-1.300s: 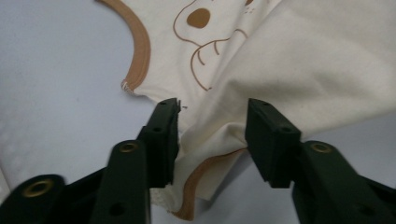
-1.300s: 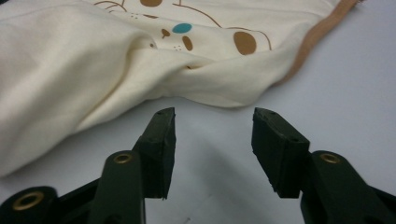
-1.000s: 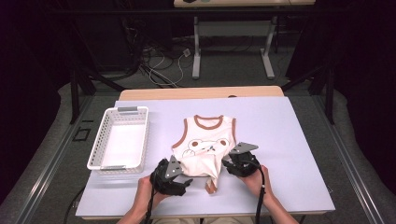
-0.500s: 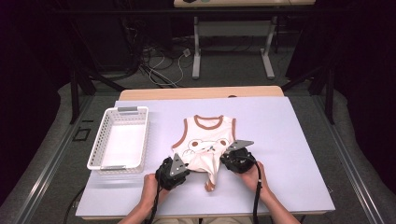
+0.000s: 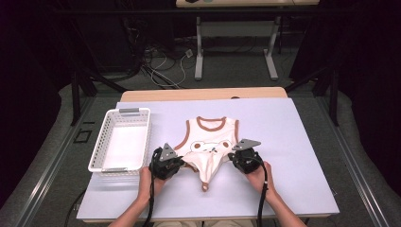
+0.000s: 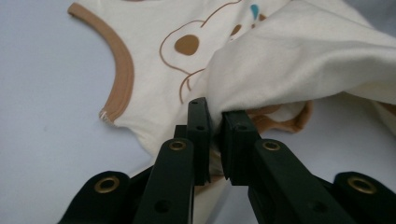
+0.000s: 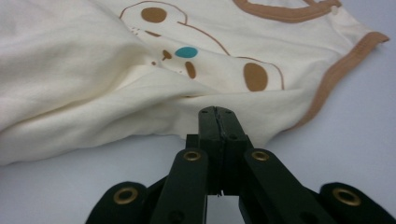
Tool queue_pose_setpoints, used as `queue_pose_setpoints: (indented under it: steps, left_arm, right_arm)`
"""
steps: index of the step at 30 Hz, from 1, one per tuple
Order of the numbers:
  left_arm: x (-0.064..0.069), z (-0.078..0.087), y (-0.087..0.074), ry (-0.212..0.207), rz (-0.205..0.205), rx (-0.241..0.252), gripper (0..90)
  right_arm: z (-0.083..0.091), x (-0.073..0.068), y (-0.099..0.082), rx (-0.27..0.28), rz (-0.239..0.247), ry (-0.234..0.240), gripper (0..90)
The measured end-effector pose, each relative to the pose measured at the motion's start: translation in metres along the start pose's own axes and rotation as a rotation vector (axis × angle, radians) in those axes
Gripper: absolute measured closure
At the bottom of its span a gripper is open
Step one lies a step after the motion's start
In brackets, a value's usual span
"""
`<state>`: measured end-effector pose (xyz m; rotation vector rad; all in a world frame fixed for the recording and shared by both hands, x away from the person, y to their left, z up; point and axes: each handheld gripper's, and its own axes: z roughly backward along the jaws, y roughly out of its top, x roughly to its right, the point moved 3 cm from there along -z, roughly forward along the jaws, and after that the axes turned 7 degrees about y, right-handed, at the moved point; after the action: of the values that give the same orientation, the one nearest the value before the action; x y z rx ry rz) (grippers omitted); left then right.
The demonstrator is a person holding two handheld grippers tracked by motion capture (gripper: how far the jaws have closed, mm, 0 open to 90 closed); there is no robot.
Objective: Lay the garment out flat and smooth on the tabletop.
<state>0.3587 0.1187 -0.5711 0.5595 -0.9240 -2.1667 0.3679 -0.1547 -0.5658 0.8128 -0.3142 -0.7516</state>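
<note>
Nearest you, your left gripper [image 5: 176,163] is at the near left edge of the vest [image 5: 208,146], and its jaws have just been closing: in the left gripper view they pinch a bunched fold of cream cloth [image 6: 299,60], with a sliver of gap left between the pads where the fabric sits. Your right gripper [image 5: 236,158] is at the vest's near right edge, level with the left one, and its jaws have just been closing too. In the right gripper view the right gripper [image 7: 217,114] has its jaws pressed tight together, tips tucked under a fold of the vest; whether cloth is caught between them, you cannot tell.

Between your two hands, the vest's lower part is gathered and pulled to a narrow point that trails towards you. Past the grippers, the vest's upper half lies flat on the table [image 5: 293,132], bear print up, brown neckline pointing away from you. It sits about mid-table.

Left of the vest, just beyond your left hand, the white basket [image 5: 142,127] stands on the table, well apart from the cloth.
</note>
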Motion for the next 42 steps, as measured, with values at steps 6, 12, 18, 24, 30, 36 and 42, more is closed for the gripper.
queue_pose_setpoints:
  steps: [6, 12, 18, 24, 30, 36, 42]
  left_arm:
    - [-0.004, -0.003, -0.001, 0.022, 0.016, -0.016, 77.6]
    - [-0.002, -0.002, -0.002, 0.016, -0.003, -0.025, 72.5]
    - [0.001, -0.003, -0.003, 0.016, -0.025, -0.034, 78.4]
    - [0.003, -0.004, -0.006, 0.001, -0.029, -0.035, 81.7]
    - [0.002, -0.004, -0.006, -0.011, -0.035, -0.024, 84.0]
    - [0.0, 0.001, -0.005, -0.037, -0.033, -0.004, 84.3]
    - [-0.002, 0.005, -0.003, -0.049, -0.03, 0.02, 84.0]
  right_arm:
    - [-0.01, 0.007, -0.009, -0.002, -0.097, 0.017, 52.3]
    - [-0.016, -0.004, -0.007, 0.024, -0.05, 0.035, 47.3]
    - [-0.025, -0.004, -0.007, 0.034, -0.03, 0.044, 63.5]
    - [-0.026, 0.0, -0.004, 0.005, -0.043, 0.057, 81.3]
    - [-0.027, -0.005, -0.001, -0.011, -0.01, 0.024, 90.0]
    - [-0.012, 0.002, 0.004, 0.001, -0.01, 0.006, 90.0]
    - [0.015, 0.017, 0.007, 0.028, -0.03, -0.053, 90.0]
